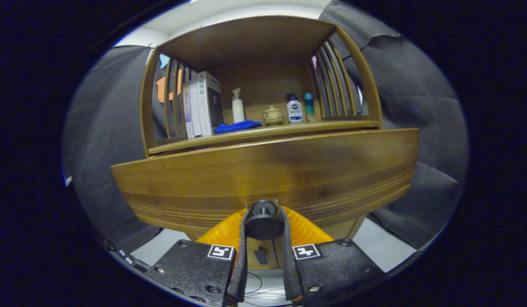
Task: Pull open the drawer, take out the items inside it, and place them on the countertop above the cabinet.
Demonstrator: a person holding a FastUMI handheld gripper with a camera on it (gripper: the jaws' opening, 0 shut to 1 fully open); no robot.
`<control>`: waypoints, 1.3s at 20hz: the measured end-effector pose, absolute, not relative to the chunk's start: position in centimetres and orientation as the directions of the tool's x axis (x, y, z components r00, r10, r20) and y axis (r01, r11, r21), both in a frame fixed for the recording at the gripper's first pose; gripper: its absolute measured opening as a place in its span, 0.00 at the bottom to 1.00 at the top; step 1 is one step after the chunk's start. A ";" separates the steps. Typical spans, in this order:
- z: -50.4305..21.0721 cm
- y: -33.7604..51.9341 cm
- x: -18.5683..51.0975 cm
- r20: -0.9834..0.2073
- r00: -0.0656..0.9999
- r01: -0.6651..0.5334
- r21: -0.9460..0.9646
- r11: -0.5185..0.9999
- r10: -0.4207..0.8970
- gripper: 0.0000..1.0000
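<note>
Clamping the drawer's round black knob [263, 221] from both sides, the hand-held gripper [263, 215] sits low against the wooden drawer front [263, 175]. Above the drawer, the bench [263, 130] carries books [201, 104], a blue cloth [237, 126], a white spray bottle [238, 106], a small pot [272, 115] and two more bottles [300, 108].

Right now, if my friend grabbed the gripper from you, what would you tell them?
Gripper: jaws closed on the round black drawer knob, one on each side.
The drawer front fills the space just ahead; I cannot tell whether it has come out yet, and its inside is hidden.
The countertop above holds books, a blue cloth, bottles and a small pot.
Done: knob gripped.
Left: pull the drawer open, lift out what is inside, set it on the countertop.
</note>
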State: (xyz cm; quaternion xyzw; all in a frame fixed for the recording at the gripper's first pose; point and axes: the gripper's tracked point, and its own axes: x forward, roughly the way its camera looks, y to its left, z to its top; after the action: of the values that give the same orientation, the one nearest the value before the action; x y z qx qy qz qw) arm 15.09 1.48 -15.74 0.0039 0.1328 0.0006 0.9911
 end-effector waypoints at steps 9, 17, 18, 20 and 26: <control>-16.4 1.4 12.2 -0.275 0.961 -0.006 0.010 1.000 0.008 0.37; -16.7 1.2 9.5 -0.281 0.960 -0.009 0.017 1.000 0.013 0.37; -16.7 1.2 9.1 -0.282 0.959 -0.010 0.017 1.000 0.015 0.37; -16.9 1.3 8.5 -0.287 0.958 -0.016 0.016 1.000 0.020 0.37; -17.0 1.4 7.0 -0.293 0.956 -0.019 0.019 1.000 0.024 0.37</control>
State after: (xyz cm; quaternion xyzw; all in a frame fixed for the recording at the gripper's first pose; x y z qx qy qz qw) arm 7.05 1.41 -17.03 0.0080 0.1483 0.0108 0.9889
